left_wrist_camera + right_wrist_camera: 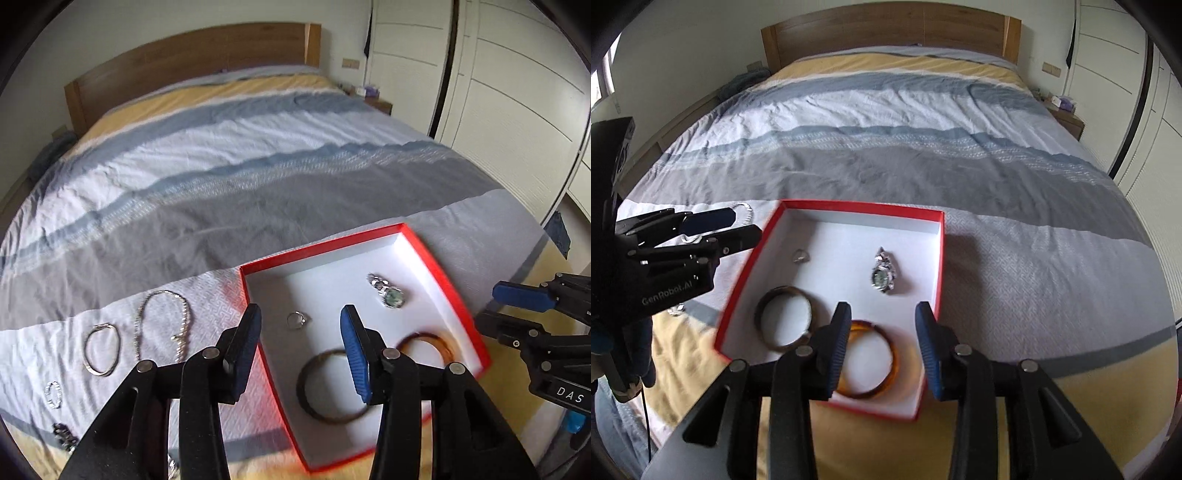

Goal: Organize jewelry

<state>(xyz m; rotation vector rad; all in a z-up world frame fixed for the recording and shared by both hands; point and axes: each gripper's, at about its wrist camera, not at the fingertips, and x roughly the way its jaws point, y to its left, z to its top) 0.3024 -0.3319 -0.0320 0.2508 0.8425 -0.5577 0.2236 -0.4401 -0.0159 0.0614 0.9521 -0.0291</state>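
Item: thin silver wire bangle [101, 349], lying on the striped bedspread [258, 192] left of the red-rimmed white cardboard box [436, 258]. Light, springy, slippery (judged); pinch across the wire. Left gripper [299, 354] and right gripper [882, 347]: parted, empty.

On the bed [258, 184] before you sits the box [436, 254]. In it lie a ring [296, 319] and a watch [391, 295] toward the back, two bangles [783, 321] at the front. Left of the box, on the bedcover, lie a necklace [162, 321] and a bracelet [101, 349].
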